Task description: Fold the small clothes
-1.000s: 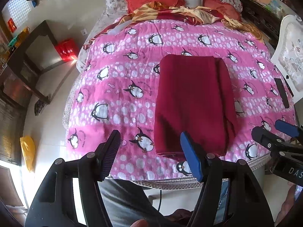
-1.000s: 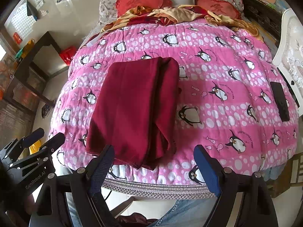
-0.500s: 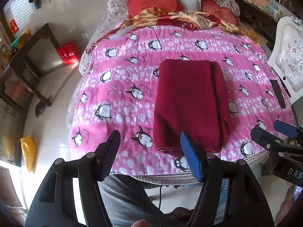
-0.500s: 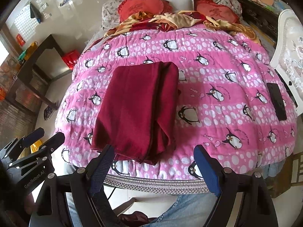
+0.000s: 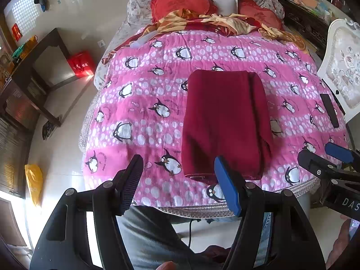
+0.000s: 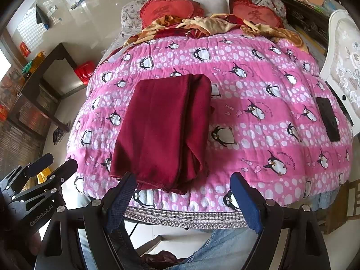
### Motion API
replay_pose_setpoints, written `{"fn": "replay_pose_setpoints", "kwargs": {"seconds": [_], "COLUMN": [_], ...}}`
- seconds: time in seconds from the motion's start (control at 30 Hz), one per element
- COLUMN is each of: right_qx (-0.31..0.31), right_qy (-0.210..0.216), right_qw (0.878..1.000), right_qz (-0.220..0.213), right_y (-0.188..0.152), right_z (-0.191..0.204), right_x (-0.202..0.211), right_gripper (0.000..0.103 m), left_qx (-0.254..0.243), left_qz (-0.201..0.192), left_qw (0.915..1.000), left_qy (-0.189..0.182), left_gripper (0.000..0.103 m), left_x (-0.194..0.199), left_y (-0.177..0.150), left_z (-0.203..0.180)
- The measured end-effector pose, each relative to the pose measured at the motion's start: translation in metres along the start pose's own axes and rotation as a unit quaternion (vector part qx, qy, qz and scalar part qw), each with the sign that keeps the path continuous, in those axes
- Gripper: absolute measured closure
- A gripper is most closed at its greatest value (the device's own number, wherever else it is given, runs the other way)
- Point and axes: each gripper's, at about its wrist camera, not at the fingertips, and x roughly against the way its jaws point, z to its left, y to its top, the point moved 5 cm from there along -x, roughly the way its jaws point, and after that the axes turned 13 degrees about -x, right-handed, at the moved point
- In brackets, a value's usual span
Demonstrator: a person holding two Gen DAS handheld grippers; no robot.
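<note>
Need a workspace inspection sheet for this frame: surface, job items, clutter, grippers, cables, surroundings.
Surface: pink penguin quilt covering the bed, smooth where the work lies.
Job's things: maroon garment folded into a long rectangle, near edge by the bed's front border; layered edges show on its right side.
Clutter: black phone flat near the quilt's right edge; red pillows and crumpled yellow-red fabric at the head.
Grippers: left gripper and right gripper both open, held off the bed's near edge, touching nothing.
Cables: thin dark cable hanging below the bed's front.
Surroundings: dark wooden table left, white ornate chair right, red bag on tiled floor.
</note>
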Motion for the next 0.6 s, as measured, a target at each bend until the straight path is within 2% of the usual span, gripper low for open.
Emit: {"fn": "replay_pose_setpoints", "kwargs": {"seconds": [0.6], "right_qx": [-0.001], "right_qy": [-0.001], "right_qw": [1.0], "right_qz": [0.006], "right_y": [-0.0011], "right_z": [-0.0013], "right_x": [-0.006], "right_gripper": [0.019], "left_qx": [-0.001], "left_qz": [0.003], "left_qw": [1.0], "left_qy": [-0.001], "left_gripper": [0.037], "left_x": [-0.0019], "left_y": [-0.0019], "left_z": [-0.0004]}}
